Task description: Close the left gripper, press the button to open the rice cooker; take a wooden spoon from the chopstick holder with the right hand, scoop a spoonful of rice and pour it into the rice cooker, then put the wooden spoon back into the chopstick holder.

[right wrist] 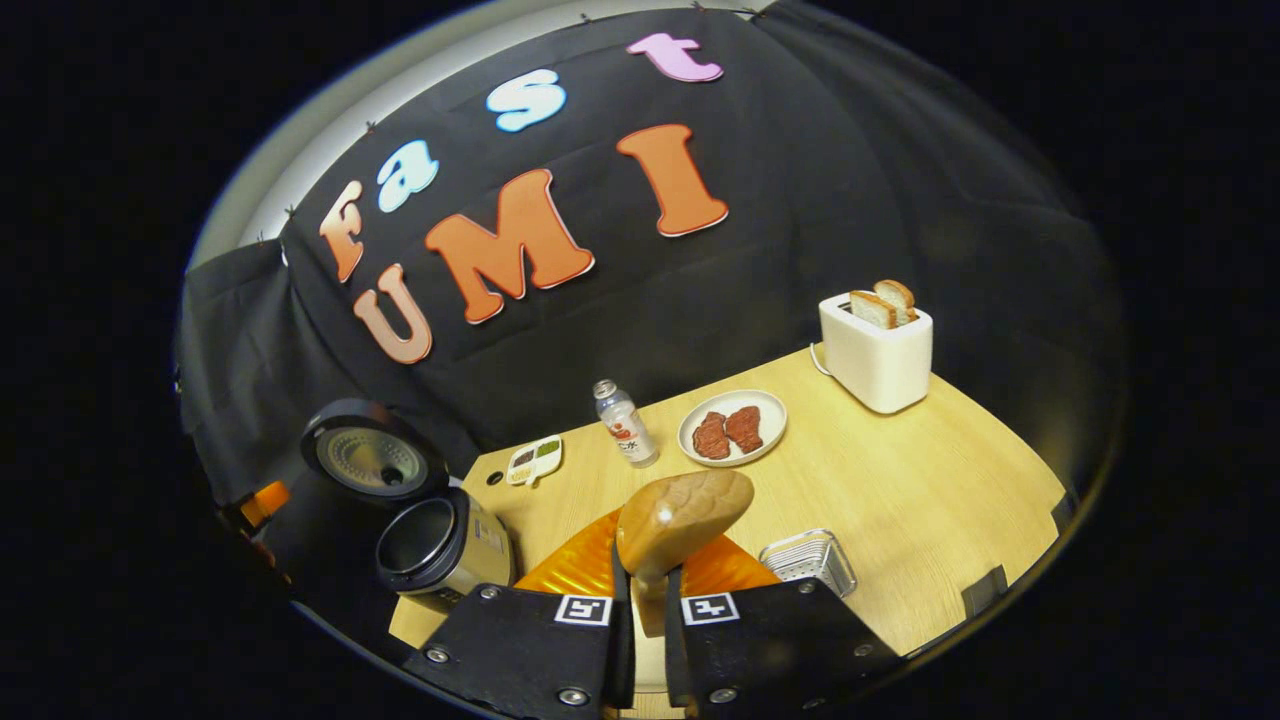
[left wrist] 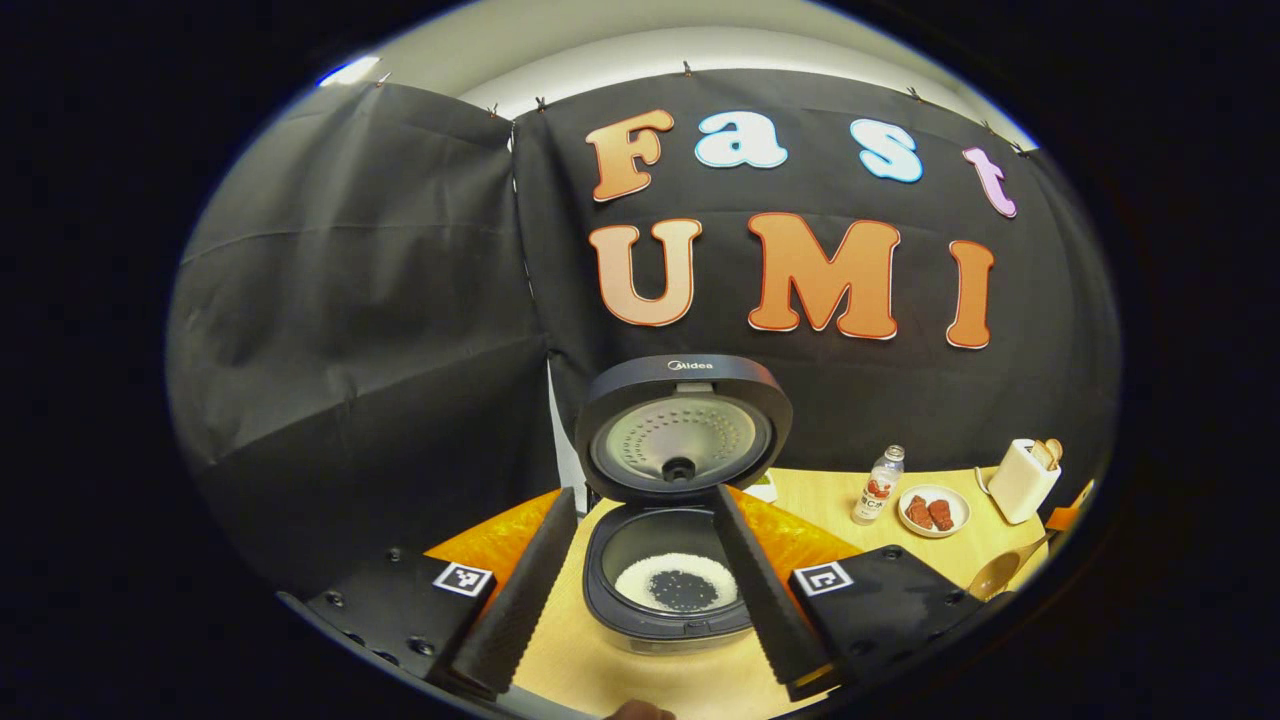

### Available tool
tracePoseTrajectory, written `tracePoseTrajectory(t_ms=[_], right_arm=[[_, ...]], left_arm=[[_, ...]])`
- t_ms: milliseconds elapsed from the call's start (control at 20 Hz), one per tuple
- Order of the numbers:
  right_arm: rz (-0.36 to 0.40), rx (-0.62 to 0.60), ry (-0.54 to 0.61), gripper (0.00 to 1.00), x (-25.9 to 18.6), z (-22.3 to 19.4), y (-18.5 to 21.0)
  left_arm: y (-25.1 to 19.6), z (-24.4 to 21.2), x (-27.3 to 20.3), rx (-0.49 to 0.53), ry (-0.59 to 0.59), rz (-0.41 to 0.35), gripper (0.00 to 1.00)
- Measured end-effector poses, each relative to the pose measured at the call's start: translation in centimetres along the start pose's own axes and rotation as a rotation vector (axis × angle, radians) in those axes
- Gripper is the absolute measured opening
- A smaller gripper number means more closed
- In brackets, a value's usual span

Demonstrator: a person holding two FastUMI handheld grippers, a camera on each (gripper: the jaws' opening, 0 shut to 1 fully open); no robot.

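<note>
Wooden spoon (right wrist: 680, 520) sits pinched by its handle between the right gripper (right wrist: 648, 600) fingers, bowl raised ahead and seemingly empty; it looks light, stiff and smooth, so a hold low on the handle suits it, though it may swivel; beyond lie the metal chopstick holder (right wrist: 810, 562), then the rice cooker (right wrist: 440, 545) at far left, lid up; the left gripper (left wrist: 640, 590) fingers stand wide apart, empty, framing the pot with rice (left wrist: 675, 580) inside.
</note>
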State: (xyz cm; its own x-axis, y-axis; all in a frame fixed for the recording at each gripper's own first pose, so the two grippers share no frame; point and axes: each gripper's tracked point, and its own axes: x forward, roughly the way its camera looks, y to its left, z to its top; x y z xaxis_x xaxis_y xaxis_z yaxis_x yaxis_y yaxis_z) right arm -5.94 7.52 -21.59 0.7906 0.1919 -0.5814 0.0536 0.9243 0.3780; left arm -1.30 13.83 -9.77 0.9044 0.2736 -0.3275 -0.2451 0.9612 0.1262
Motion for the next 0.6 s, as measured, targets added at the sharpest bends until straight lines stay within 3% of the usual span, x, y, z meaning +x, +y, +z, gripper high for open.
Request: tracePoseTrajectory(t_ms=[100, 450, 500, 600], right_arm=[[-0.01, -0.084, 0.018, 0.11, 0.6, -1.7, 1.2], [-0.146, -0.399, 0.021, 0.11, 2.9, -6.9, 1.7], [-0.157, -0.432, 0.009, 0.06, 3.1, -7.5, 1.9], [-0.194, -0.473, -0.008, 0.1, 3.4, -8.6, 1.8]], left_arm=[[0.6, -0.2, 0.4, 0.014, -0.002, -0.002, 0.96], [2.2, -1.5, 1.6, 0.043, 0.03, -0.032, 0.94], [2.2, -1.7, 1.8, 0.052, 0.034, -0.04, 0.94], [2.3, -1.7, 2.3, 0.072, 0.039, -0.057, 0.94]])
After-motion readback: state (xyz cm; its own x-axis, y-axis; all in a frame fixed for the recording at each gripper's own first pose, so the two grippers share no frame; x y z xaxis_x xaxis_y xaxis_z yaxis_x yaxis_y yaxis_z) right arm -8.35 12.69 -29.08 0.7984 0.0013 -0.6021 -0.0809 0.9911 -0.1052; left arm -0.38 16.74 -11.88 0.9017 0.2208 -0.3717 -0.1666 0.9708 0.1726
